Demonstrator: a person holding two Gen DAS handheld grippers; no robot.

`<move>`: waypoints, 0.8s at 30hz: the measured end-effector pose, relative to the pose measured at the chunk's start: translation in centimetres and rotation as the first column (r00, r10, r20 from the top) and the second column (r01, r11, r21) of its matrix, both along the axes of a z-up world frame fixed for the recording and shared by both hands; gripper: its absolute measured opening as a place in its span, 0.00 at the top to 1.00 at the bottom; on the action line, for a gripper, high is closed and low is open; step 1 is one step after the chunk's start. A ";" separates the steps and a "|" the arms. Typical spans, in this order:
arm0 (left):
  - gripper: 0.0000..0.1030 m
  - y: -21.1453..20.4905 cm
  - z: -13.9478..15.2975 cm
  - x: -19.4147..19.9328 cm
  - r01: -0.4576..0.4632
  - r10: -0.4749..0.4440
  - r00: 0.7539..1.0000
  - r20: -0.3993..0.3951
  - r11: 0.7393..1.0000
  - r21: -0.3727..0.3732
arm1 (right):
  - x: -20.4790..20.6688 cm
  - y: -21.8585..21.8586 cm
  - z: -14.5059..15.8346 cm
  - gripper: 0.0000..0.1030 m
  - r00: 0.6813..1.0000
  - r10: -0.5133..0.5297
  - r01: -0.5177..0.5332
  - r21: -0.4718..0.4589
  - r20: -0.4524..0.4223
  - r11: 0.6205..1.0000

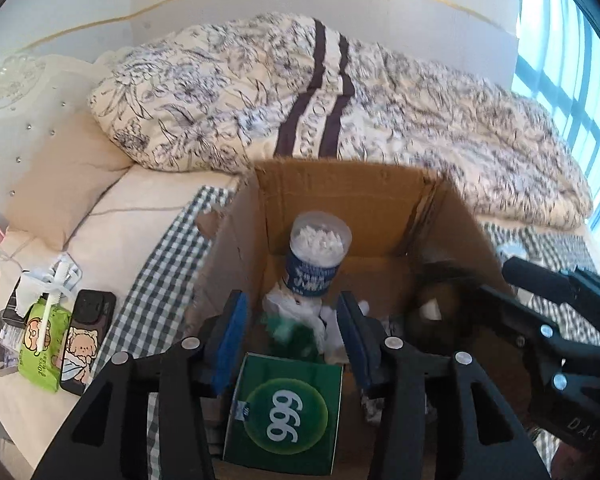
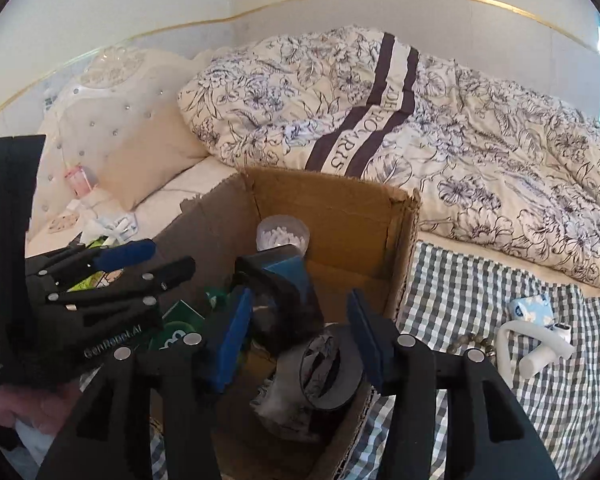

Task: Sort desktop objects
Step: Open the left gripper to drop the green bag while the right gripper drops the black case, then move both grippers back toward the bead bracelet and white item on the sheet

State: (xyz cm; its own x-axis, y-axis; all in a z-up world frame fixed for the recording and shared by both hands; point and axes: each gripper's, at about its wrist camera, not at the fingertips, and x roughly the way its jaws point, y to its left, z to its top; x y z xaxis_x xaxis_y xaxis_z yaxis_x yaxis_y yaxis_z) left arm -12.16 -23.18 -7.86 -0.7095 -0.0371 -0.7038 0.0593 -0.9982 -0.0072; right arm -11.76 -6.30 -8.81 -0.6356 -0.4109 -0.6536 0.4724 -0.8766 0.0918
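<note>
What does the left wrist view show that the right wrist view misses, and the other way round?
Only the left wrist view shows the phone with a cartoon case and the green wipes pack clearly. Only the right wrist view shows the white hooked item, the blue patterned packet and a bead bracelet on the checked cloth. Both show the cardboard box, the cotton swab jar and the green 999 box inside it.

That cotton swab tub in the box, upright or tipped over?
Upright: the cotton swab tub stands inside the cardboard box, swab tips showing at its top.
</note>
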 end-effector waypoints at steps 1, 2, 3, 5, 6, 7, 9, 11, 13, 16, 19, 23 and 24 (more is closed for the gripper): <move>0.52 -0.1 0.2 0.1 -0.004 0.005 1.000 -0.010 1.000 0.003 | 0.1 0.0 0.2 0.49 1.000 0.000 0.000 -0.002 -0.003 1.000; 0.51 -0.2 0.4 0.1 -0.007 0.007 1.000 -0.017 1.000 0.006 | 0.2 0.0 0.4 0.48 1.000 0.001 -0.001 -0.004 -0.008 1.000; 0.51 -0.2 0.6 0.2 -0.009 0.009 1.000 -0.022 1.000 0.007 | 0.3 -0.1 0.5 0.47 1.000 0.001 -0.001 -0.004 -0.012 1.000; 0.51 -0.3 0.8 0.3 -0.011 0.011 0.999 -0.030 1.000 0.008 | 0.4 -0.1 0.7 0.47 1.000 0.003 -0.003 -0.004 -0.016 1.000; 0.51 -0.2 0.8 0.4 -0.011 0.011 0.999 -0.031 1.000 0.007 | 0.5 -0.1 0.8 0.47 1.000 0.004 -0.004 -0.006 -0.017 1.000; 0.51 -0.2 0.9 0.5 -0.011 0.011 0.999 -0.031 1.000 0.005 | 0.6 0.0 0.9 0.47 1.000 0.004 -0.004 -0.008 -0.020 1.000; 0.51 -0.1 1.0 0.7 -0.010 0.011 0.999 -0.032 1.000 0.004 | 0.9 0.2 1.1 0.46 1.000 0.002 -0.003 -0.014 -0.023 1.000; 0.51 0.1 1.2 0.9 -0.011 0.011 0.999 -0.036 1.000 0.002 | 1.1 0.4 1.3 0.44 1.000 0.000 -0.001 -0.019 -0.028 1.000; 0.51 0.3 1.4 1.1 -0.009 0.009 0.999 -0.042 1.000 0.001 | 1.4 0.7 1.7 0.44 0.999 -0.006 0.005 -0.023 -0.038 1.000; 0.51 0.9 2.0 1.4 0.001 -0.001 0.998 -0.056 1.000 0.000 | 1.9 1.5 2.2 0.44 0.999 -0.019 0.017 -0.032 -0.050 0.999; 0.51 1.7 2.6 1.8 0.016 -0.016 0.997 -0.073 1.000 -0.001 | 2.3 2.4 2.6 0.44 0.997 -0.038 0.035 -0.043 -0.063 0.998; 0.48 3.1 3.3 2.3 0.038 -0.038 0.995 -0.096 0.999 -0.002 | 2.9 3.9 3.4 0.42 0.995 -0.067 0.063 -0.062 -0.077 0.996; 0.48 3.5 3.6 2.4 0.043 -0.043 0.994 -0.102 0.999 -0.002 | 3.0 4.3 3.5 0.42 0.994 -0.074 0.069 -0.065 -0.082 0.995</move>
